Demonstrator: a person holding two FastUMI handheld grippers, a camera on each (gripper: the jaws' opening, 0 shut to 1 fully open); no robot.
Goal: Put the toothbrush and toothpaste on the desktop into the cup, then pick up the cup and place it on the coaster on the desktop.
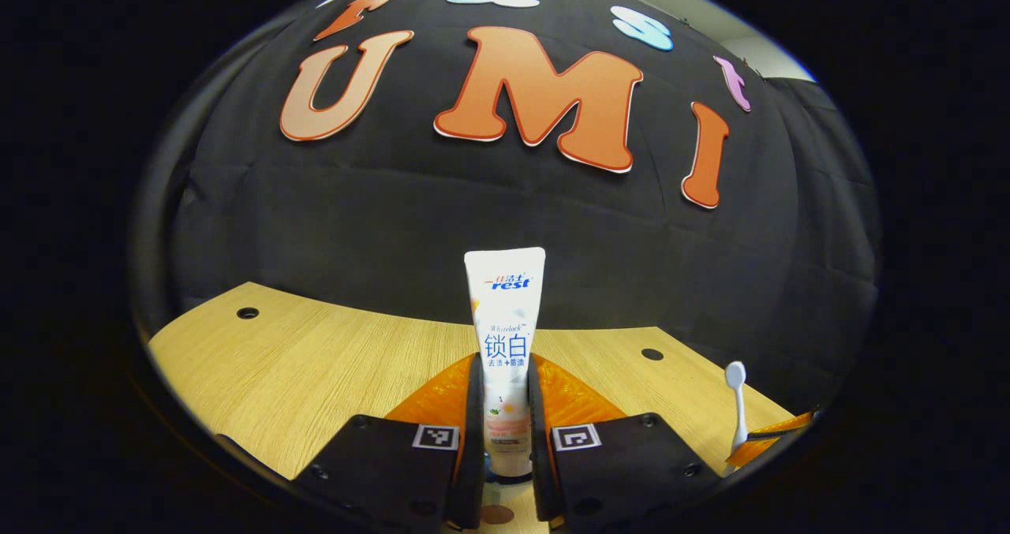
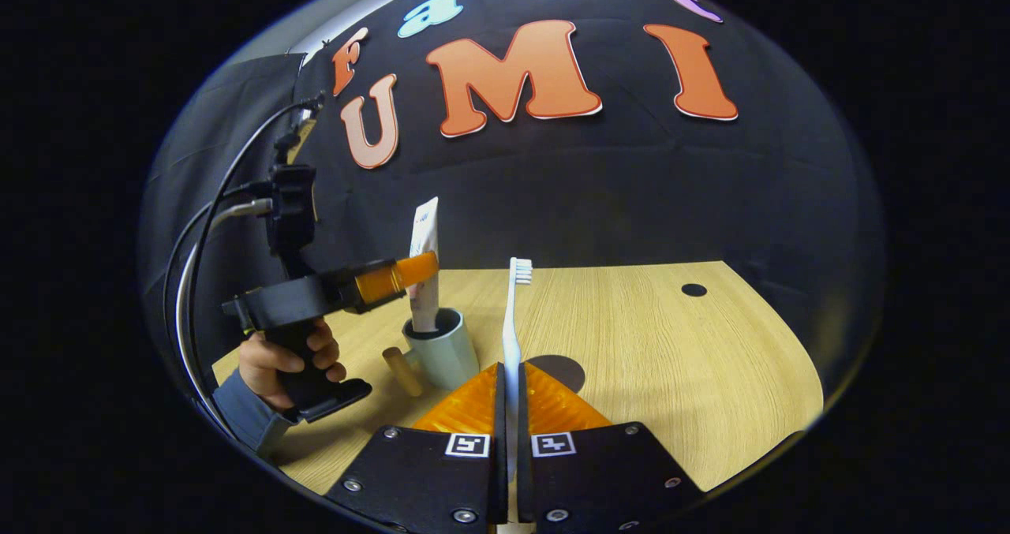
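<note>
Your left gripper (image 1: 505,431) is clamped on the toothpaste tube (image 1: 505,337): both black pads press its lower body from either side, and the tube stands upright between them with its flat crimped end on top. In the right gripper view that same gripper (image 2: 394,275) shows from the side, your hand (image 2: 286,360) wrapped around its black handle, its orange fingers holding the tube (image 2: 424,270) with the lower end down inside the pale green cup (image 2: 446,352). Whether the tube's cap touches the cup's bottom cannot be told. The cup stands on the wooden desktop (image 2: 671,360), its light wooden handle (image 2: 402,371) sticking out toward your hand.

Your right gripper (image 2: 510,427) is closed on the white toothbrush (image 2: 513,329), the pads nearly together with the thin handle pinched between them. The brush stands upright, bristle head on top, just beside the cup and not in it. In the left gripper view the toothbrush (image 1: 737,408) appears low at the right edge, held by an orange finger.

A round dark coaster (image 2: 562,370) lies flat on the desktop just beyond the right gripper's fingertips, near the cup but apart from it.
</note>
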